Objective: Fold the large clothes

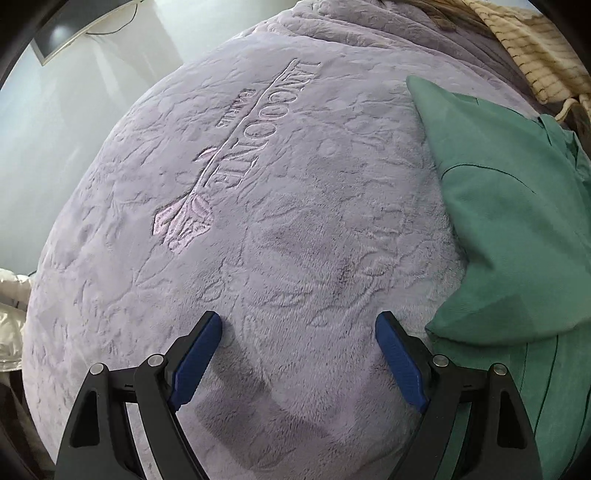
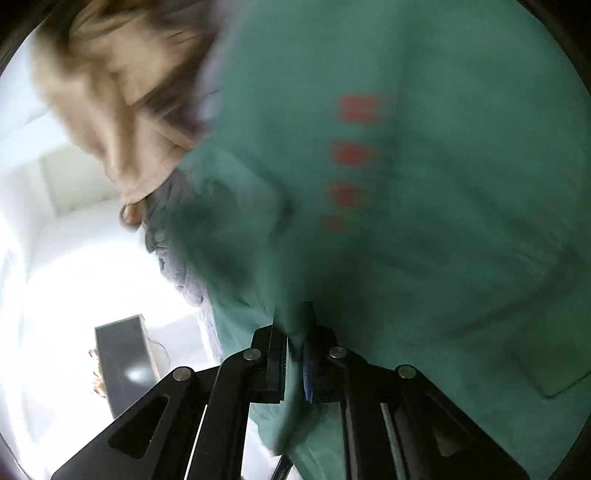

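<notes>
A green garment lies partly folded at the right of a lilac plush blanket with embossed lettering. My left gripper is open and empty, hovering low over the blanket just left of the garment's lower edge. In the right wrist view, which is blurred, my right gripper is shut on a fold of the green garment, which fills most of the view and shows red print.
A cream knitted throw lies at the back right, and shows tan in the right wrist view. A dark screen hangs on the pale wall, also in the right wrist view. A white padded item sits at the left.
</notes>
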Demonstrator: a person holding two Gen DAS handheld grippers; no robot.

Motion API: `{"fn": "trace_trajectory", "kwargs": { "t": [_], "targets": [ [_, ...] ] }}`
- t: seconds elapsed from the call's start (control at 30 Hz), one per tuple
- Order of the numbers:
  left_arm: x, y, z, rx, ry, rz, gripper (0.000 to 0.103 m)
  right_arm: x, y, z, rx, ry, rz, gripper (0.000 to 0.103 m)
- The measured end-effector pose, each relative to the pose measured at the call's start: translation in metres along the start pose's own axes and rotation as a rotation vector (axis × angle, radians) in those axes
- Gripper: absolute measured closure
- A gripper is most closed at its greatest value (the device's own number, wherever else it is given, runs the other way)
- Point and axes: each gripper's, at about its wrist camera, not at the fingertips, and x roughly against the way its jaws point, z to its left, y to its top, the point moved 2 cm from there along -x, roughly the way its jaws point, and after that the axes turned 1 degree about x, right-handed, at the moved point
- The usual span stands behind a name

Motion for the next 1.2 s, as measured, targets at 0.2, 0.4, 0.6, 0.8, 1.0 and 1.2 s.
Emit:
{"fn": "trace_trajectory", "kwargs": {
  "t": [0.2, 0.4, 0.6, 0.8, 1.0, 1.2],
  "targets": [
    [0.008, 0.004, 0.007, -0.013, -0.010, 0.011, 0.017, 0.011, -0.004, 0.009, 0.098, -0.032, 0.031, 0.054],
    [0.031, 0.026, 0.020, 0.013, -0.105, -0.009, 0.017, -0.017, -0.044, 0.037, 0.218, -0.029, 0.202, 0.044],
    [0.030, 0.055, 0.016, 0.028, -0.128, -0.027, 0.017, -0.100, -0.142, 0.056, 0.293, 0.008, 0.460, 0.044],
    [0.035, 0.042, 0.032, 0.076, -0.146, 0.010, 0.017, -0.167, -0.201, 0.061, 0.296, -0.006, 0.500, 0.103],
    [0.049, 0.024, 0.055, 0.068, -0.118, -0.016, 0.017, -0.203, -0.218, 0.070, 0.334, -0.070, 0.477, 0.101],
    [0.047, 0.025, 0.045, 0.067, -0.134, -0.012, 0.017, -0.208, -0.221, 0.088, 0.408, -0.130, 0.581, 0.098]
  ]
}}
